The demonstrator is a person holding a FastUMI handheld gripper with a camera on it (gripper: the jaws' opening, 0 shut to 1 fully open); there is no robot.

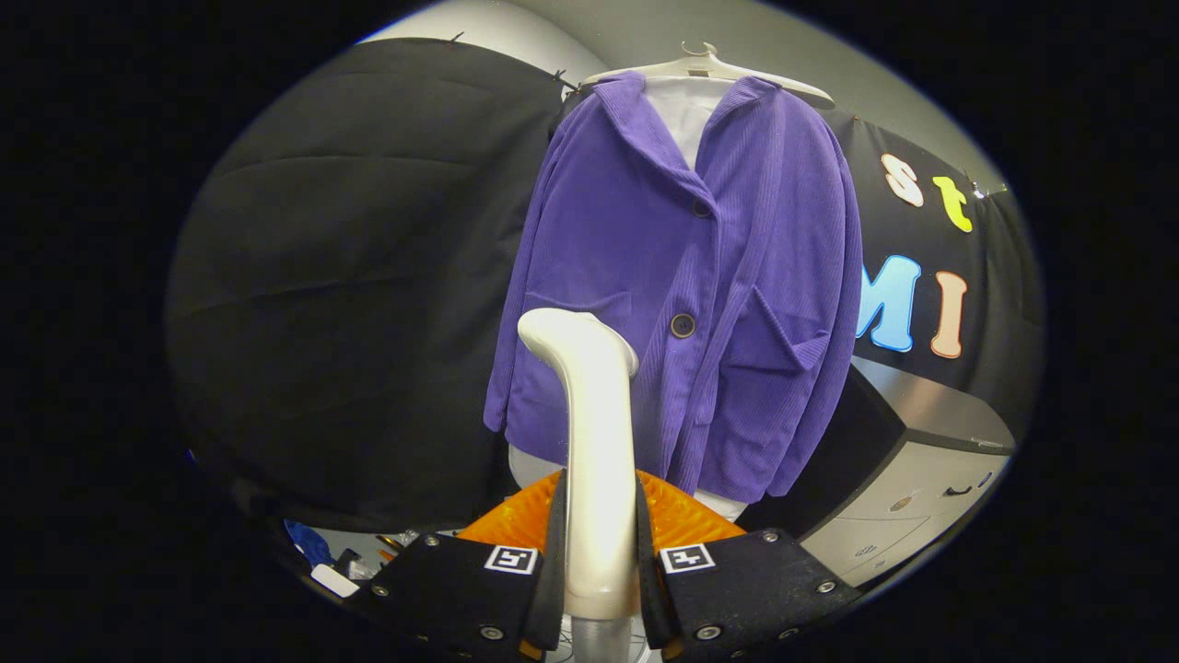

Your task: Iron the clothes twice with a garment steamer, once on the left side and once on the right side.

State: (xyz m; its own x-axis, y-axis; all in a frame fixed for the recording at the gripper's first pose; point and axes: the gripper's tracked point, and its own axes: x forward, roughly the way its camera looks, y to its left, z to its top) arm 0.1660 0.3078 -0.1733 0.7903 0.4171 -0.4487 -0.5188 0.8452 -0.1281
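While my gripper point(599, 552) clamps the white plastic steamer handle point(594, 442), its head sits short of the purple corduroy jacket point(718, 276), so I judge both passes remain.

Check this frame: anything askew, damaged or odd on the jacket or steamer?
Nothing stands out. The purple jacket hangs buttoned on its white hanger, hem uneven but undamaged. The claw is shut on the steamer, held upright between its fingers with the head just short of the jacket.
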